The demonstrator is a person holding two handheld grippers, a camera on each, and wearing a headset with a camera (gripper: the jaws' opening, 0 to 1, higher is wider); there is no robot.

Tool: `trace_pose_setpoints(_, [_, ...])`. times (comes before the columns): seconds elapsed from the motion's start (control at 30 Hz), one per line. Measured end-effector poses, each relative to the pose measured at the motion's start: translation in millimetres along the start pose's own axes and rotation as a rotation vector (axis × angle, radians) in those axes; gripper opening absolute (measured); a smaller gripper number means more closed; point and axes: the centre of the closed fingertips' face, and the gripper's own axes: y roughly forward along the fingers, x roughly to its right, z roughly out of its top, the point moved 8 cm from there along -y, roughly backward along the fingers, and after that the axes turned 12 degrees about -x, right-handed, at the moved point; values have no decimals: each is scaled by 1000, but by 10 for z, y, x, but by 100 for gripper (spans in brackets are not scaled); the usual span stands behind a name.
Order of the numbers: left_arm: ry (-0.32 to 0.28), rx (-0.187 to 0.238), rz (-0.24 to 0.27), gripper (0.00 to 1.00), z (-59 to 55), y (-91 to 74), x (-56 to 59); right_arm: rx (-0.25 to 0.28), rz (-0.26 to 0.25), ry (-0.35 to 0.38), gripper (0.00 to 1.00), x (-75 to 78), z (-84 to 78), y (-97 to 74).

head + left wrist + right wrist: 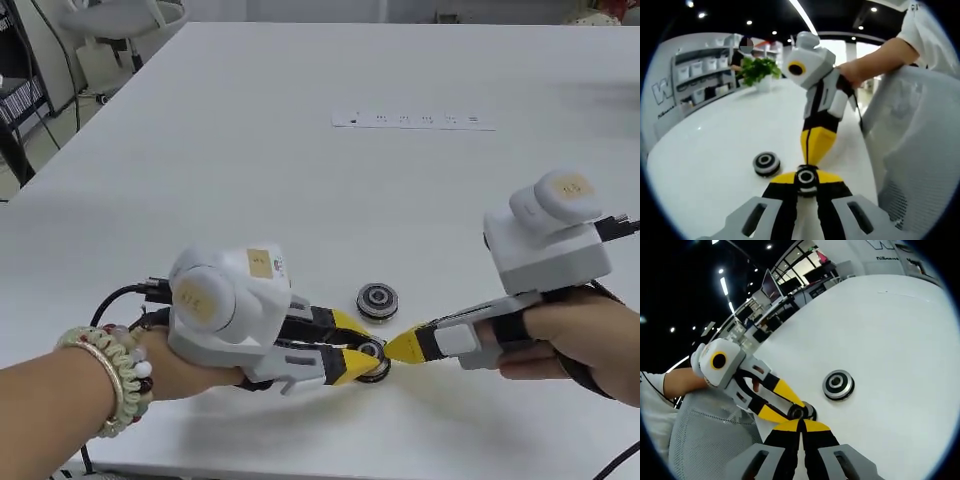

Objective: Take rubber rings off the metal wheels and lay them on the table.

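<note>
My left gripper is shut on a small metal wheel with a black rubber ring, holding it just above the white table. In the left gripper view the held wheel sits between the yellow fingertips of the left gripper. The right gripper comes in from the right, jaws shut, its tip touching the wheel's rim. I cannot tell whether it pinches the ring. In the right gripper view the right gripper meets the held wheel. A second wheel lies flat on the table behind.
A white power strip lies far back on the table. An office chair stands off the table's far left corner. The table's near edge runs just below both hands. A white mesh chair is behind the person.
</note>
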Motion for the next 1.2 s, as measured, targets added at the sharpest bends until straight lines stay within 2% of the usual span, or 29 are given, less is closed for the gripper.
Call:
trace_pose_setpoints(0.2, [2,1,1,14,0,1,1,21,24,-2,0,-42,32,1])
trace_pose_setpoints(0.53, [-1,2,0,14,1,4,4,26,29,-12,0,-63,38,8])
trace_pose_setpoints(0.6, [-3,3,0,14,0,5,4,26,65,-12,0,-106,42,13])
trace_pose_setpoints(0.63, [-3,2,-1,14,1,5,3,25,37,-30,0,-93,42,14])
trace_pose_setpoints(0.87, [-13,4,-6,14,2,3,-5,28,51,-21,0,-78,44,-10])
trace_pose_setpoints(0.9, [-15,5,-7,14,4,5,-7,33,63,-21,0,-84,43,-20])
trace_pose_setpoints(0.93, [-19,6,-9,14,5,5,-5,107,131,3,0,-148,121,-32])
trace_pose_setpoints(0.97, [-31,7,-12,14,8,7,-5,125,149,28,0,-161,154,-63])
trace_pose_setpoints(1.0, [-41,6,-13,14,11,8,-8,154,105,13,0,-118,201,-105])
trace_pose_setpoints(1.03, [-44,4,-14,14,13,11,-13,138,45,-19,0,-73,190,-128])
trace_pose_setpoints(1.17, [-44,-1,-13,14,20,15,-9,73,-4,-12,0,18,90,-108])
trace_pose_setpoints(1.2, [-42,-2,-12,14,22,16,-8,43,-40,-32,0,54,52,-93])
